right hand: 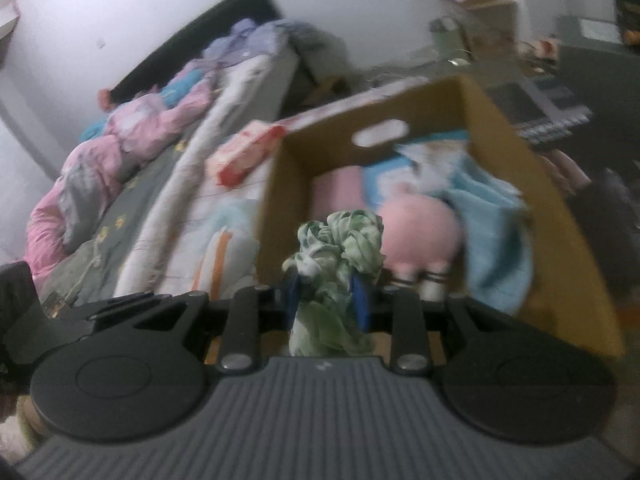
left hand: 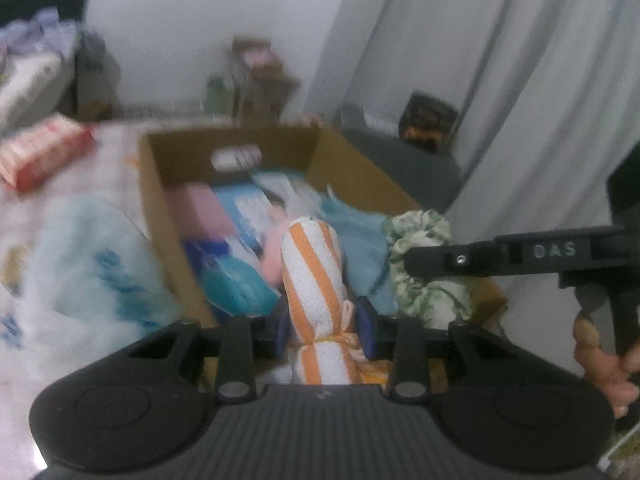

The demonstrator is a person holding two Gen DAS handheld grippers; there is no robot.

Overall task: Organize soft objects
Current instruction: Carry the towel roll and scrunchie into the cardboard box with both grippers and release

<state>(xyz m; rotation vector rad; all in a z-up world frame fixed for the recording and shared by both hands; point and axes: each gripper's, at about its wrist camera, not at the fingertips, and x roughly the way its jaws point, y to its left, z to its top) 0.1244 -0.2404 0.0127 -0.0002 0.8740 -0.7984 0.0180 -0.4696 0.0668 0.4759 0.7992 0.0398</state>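
The cardboard box (left hand: 168,208) mid-frame is partly full. Left gripper (left hand: 322,330) squeezes a striped towel roll (left hand: 314,276); right gripper (right hand: 328,300) pinches a green scrunchie (right hand: 340,248). Neither is dropped in yet.

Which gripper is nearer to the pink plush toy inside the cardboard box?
Right. The right gripper, shut on the green floral cloth, is just beside the pink plush toy. The left gripper, holding the orange striped towel, sits farther toward the cardboard box's other side.
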